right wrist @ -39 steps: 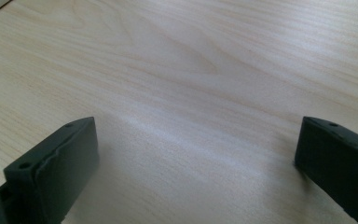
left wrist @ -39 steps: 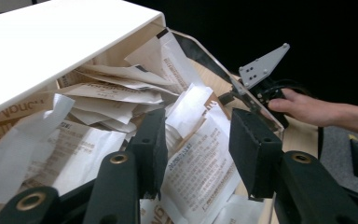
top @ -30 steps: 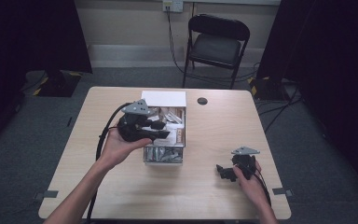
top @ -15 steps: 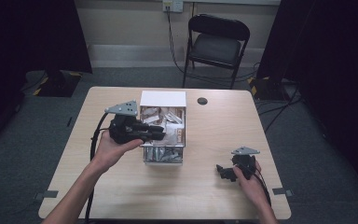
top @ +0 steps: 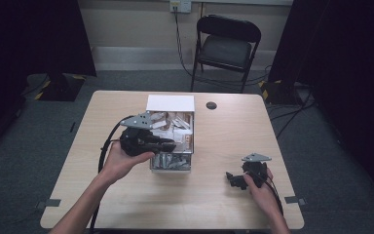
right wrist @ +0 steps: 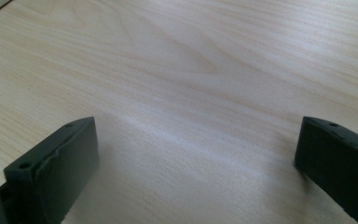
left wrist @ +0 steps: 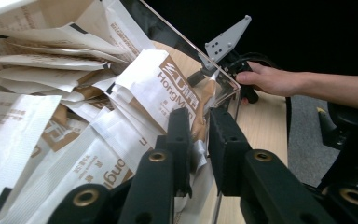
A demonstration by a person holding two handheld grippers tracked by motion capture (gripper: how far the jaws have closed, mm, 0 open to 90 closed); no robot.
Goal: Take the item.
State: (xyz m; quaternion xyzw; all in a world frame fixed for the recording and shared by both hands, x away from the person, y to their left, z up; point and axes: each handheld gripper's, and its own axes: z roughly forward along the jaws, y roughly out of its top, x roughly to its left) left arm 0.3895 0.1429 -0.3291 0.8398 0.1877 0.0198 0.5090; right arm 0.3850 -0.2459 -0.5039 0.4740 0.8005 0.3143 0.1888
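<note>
Left hand-held gripper (left wrist: 196, 140) mid-frame, jaws just closing on a brown-white sachet (left wrist: 168, 88) against the clear box wall (left wrist: 223, 93), right hand-held gripper (top: 238, 179) lower right, wide open, empty, on bare desk (top: 272, 126)

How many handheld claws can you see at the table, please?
2. The left claw is over the clear box of paper sachets near the table's middle; the right claw rests on the table near its front right corner.

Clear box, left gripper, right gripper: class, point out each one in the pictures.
clear box (top: 171, 163), high view, near wall.
left gripper (left wrist: 198, 140), left gripper view, midway between fingertips, closing on a packet.
right gripper (top: 233, 178), high view, between its open fingertips.
</note>
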